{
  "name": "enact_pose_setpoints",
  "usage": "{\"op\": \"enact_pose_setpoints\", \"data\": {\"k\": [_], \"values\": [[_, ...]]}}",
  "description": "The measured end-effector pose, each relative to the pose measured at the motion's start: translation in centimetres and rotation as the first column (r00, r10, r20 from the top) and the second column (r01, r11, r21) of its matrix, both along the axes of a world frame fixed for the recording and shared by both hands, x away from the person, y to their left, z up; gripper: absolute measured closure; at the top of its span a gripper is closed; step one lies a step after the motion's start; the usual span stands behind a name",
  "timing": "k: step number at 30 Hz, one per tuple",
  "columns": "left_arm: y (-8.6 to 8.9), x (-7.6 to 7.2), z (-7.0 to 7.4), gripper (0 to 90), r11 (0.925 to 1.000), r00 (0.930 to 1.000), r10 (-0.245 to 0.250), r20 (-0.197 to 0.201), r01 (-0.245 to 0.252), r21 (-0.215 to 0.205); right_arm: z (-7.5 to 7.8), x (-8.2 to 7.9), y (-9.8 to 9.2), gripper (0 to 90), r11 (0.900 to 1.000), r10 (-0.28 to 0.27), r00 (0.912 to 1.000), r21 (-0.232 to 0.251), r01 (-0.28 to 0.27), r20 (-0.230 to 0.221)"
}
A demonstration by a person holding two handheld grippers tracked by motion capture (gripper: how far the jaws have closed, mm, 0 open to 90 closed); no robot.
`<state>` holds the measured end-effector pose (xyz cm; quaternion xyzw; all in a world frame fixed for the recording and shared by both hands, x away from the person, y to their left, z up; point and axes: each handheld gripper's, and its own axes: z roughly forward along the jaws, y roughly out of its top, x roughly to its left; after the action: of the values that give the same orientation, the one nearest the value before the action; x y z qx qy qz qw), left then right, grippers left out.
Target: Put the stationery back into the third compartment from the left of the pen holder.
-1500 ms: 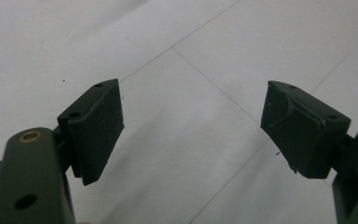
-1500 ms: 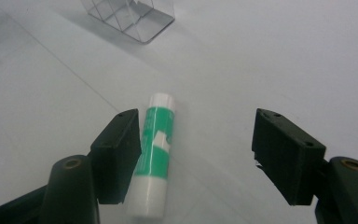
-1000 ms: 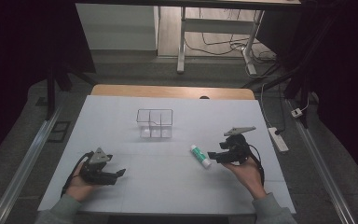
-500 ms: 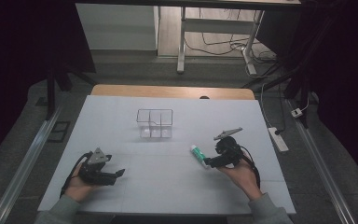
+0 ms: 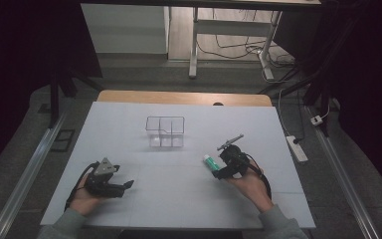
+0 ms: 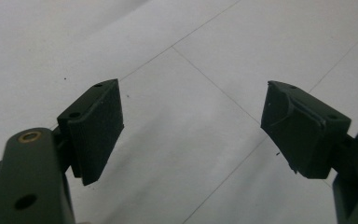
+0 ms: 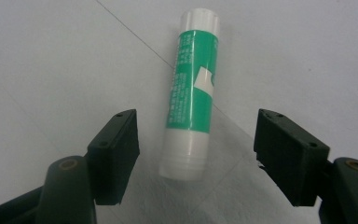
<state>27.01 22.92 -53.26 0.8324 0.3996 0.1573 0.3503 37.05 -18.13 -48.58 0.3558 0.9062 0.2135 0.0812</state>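
Two tongs, one glue stick, one clear box. Lower left of the high view: left tongs (image 5: 128, 184), spread wide over bare white worktop (image 5: 179, 199). Upper centre: box (image 5: 165, 132). Right of centre: glue stick (image 7: 191, 93) flat between the just-narrowing, untouching right tongs (image 7: 196, 156). Dark room beyond.

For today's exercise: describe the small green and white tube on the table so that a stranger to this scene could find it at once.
Start at the white table and go to its right half, in front of and to the right of the clear divided box. There the tube lies flat between the open jaws of the right hand-held gripper, untouched. It is the one coloured item: a green label between white ends.
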Motion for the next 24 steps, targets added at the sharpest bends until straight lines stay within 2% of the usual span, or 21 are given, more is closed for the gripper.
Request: {"op": "enact_pose_setpoints", "data": {"k": [6,8,9,10,11,13,17,21,24], "values": [[-0.1,-0.1,0.1,20.8,0.9999,1.0,-0.006,0.003,0.006,0.008,-0.6,0.1,0.9,40.3,0.998,0.012,0.9998,-0.058,-0.013,-0.016],[-0.1,0.0,0.0,20.7,1.0,1.0,-0.003,0.001,0.003,0.007,-0.9,0.2,1.2,47.7,0.995,0.016,0.9998,-0.103,-0.017,-0.011],[-0.1,0.1,0.0,20.8,1.0,1.0,-0.002,0.001,0.002,0.005,-1.1,0.3,1.4,56.1,0.993,0.021,0.9996,-0.117,-0.023,-0.021],[-0.1,0.1,0.0,20.8,1.0,1.0,-0.001,0.004,0.001,0.004,-1.1,0.3,1.4,56.1,0.993,0.021,0.9996,-0.117,-0.023,-0.021],[-0.1,0.1,0.0,20.9,1.0,1.0,0.0,0.005,0.0,0.003,-1.1,0.3,1.4,60.9,0.994,0.028,0.9989,-0.107,-0.032,-0.038],[-0.1,0.1,0.0,20.9,1.0,1.0,0.0,0.003,0.0,0.005,-1.2,0.2,1.6,63.6,0.992,0.032,0.9986,-0.119,-0.037,-0.042],[0.0,0.0,0.0,20.9,1.0,1.0,0.001,0.008,-0.001,0.003,-1.1,0.2,1.7,64.5,0.992,0.03,0.9986,-0.122,-0.035,-0.043],[0.0,0.0,0.1,21.0,1.0,0.9999,0.001,0.014,-0.001,0.005,-0.8,0.4,1.2,64.8,0.995,0.043,0.9961,-0.084,-0.05,-0.076],[-0.1,-0.1,0.2,21.1,1.0,0.9998,0.003,0.021,-0.003,0.004,-0.1,0.3,0.9,64.8,0.997,0.047,0.9976,-0.054,-0.049,-0.051]]}}
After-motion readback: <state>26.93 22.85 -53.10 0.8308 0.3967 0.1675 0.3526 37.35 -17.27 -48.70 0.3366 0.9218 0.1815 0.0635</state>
